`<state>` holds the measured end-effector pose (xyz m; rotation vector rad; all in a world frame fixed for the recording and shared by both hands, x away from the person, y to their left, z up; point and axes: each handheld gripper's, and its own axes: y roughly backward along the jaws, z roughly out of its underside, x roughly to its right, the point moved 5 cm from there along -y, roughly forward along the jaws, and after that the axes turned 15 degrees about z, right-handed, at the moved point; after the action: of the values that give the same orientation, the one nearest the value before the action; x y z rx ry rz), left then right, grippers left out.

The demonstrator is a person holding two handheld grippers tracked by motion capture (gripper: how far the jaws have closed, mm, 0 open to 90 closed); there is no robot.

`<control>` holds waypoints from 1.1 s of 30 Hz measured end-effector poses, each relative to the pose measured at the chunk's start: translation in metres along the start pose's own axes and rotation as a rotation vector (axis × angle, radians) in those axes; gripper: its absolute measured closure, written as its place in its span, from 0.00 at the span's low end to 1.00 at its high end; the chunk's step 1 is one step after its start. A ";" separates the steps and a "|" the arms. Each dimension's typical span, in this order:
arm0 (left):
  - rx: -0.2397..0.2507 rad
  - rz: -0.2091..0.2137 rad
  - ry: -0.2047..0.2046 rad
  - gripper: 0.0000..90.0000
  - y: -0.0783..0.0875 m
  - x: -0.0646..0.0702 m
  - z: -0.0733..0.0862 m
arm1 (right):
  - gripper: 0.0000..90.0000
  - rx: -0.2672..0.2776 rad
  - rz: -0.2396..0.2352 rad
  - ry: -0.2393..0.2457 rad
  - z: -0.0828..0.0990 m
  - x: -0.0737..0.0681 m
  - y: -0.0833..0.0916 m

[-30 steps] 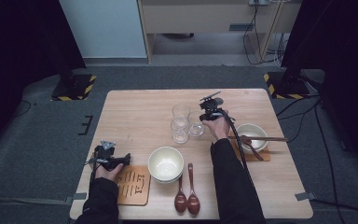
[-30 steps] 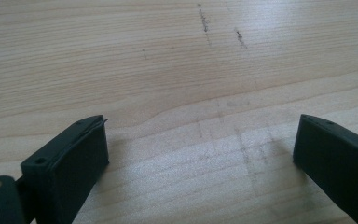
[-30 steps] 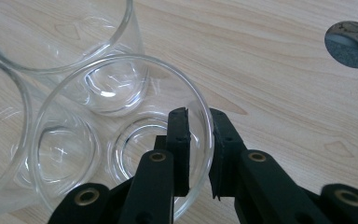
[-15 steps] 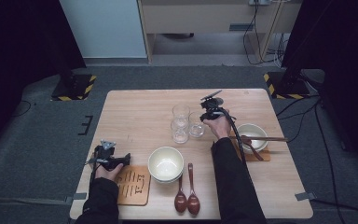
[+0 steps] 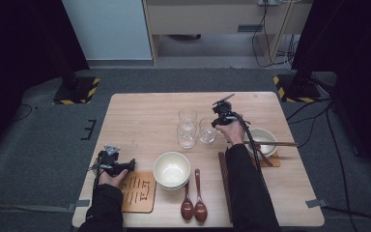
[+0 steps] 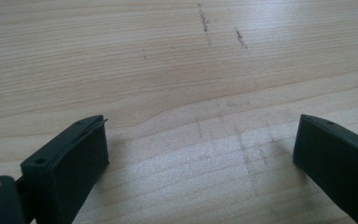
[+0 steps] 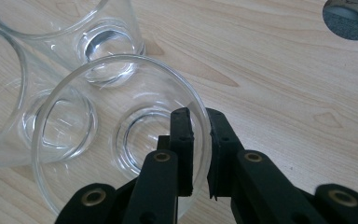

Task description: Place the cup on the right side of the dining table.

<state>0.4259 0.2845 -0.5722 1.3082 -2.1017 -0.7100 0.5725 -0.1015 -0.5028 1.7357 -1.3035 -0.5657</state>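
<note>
L glass point(image 7: 0, 93) cut by frame edge

2 glasses point(image 5: 187, 126) crowd the held glass point(image 5: 206, 130) on its left; bare table point(image 5: 140, 121) lies open beyond them.

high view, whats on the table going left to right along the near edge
left gripper → wooden coaster → stacked bowls → two spoons
</note>
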 end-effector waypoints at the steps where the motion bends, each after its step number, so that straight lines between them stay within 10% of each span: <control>1: 0.000 0.000 0.000 0.02 0.000 0.000 0.000 | 0.93 0.001 -0.003 -0.007 0.000 0.001 0.002; 33: 0.000 0.000 0.000 0.02 0.000 0.000 0.000 | 0.95 0.137 -0.012 -0.072 -0.003 0.029 0.044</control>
<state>0.4259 0.2845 -0.5722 1.3084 -2.1016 -0.7103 0.5615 -0.1310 -0.4605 1.8508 -1.4113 -0.5611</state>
